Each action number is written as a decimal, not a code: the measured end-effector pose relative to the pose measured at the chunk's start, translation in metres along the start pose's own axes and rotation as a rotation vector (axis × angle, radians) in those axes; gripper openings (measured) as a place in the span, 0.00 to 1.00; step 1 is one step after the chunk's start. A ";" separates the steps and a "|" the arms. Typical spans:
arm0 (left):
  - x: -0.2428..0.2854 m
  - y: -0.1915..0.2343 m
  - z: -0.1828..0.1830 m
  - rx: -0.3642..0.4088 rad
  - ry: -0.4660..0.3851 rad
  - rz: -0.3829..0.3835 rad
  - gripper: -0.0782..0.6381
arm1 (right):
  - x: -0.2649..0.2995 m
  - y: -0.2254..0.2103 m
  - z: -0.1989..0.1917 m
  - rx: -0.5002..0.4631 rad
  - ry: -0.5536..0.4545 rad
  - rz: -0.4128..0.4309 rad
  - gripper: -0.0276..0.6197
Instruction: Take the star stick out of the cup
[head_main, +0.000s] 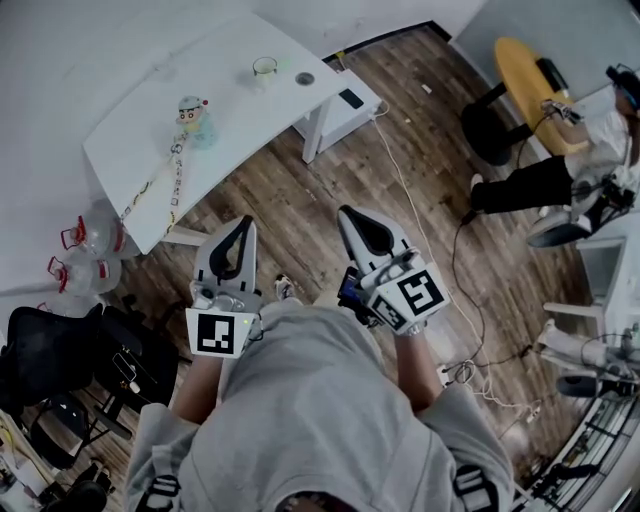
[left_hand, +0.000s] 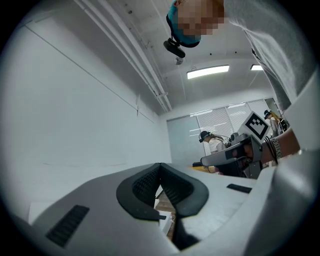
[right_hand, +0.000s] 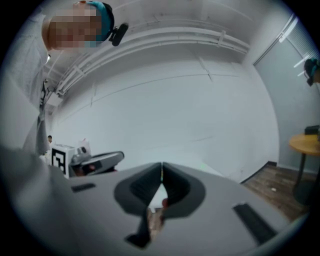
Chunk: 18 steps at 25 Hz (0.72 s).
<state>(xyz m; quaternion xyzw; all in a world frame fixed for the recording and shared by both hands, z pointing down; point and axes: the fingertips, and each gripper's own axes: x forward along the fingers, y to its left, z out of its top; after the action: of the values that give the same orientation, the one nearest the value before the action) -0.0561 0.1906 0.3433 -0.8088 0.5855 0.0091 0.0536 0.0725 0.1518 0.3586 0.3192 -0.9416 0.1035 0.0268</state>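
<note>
Not started: grey left gripper (head_main: 245, 224) and right gripper (head_main: 347, 214) both clenched, empty, well apart from white table (head_main: 130, 105) with pale green cup (head_main: 196, 124); star stick removal all left

The right gripper (right_hand: 161, 169) is holding its jaws tip to tip, facing a white wall (right_hand: 190, 110), left gripper (right_hand: 97, 161) hovering off to one side.

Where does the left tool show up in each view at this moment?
Head view: the left tool is lower left of centre, jaws together.
Left gripper view: the left tool fills the bottom centre with its own shut jaws.
Right gripper view: the left tool is at the left, low.
Shared landmark: the right tool lies beside it in all three.
</note>
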 end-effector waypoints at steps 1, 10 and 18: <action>0.000 0.004 0.000 0.001 -0.003 0.002 0.16 | 0.005 0.001 0.001 -0.002 -0.001 0.002 0.10; 0.008 0.023 -0.002 -0.013 -0.019 0.013 0.16 | 0.025 -0.001 0.003 -0.008 0.011 0.000 0.10; 0.029 0.030 -0.007 -0.003 -0.014 0.023 0.16 | 0.042 -0.019 0.004 -0.007 0.015 0.021 0.10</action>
<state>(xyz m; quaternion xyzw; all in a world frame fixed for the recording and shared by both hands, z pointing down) -0.0761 0.1536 0.3454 -0.8022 0.5942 0.0164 0.0564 0.0502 0.1111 0.3631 0.3082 -0.9451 0.1031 0.0339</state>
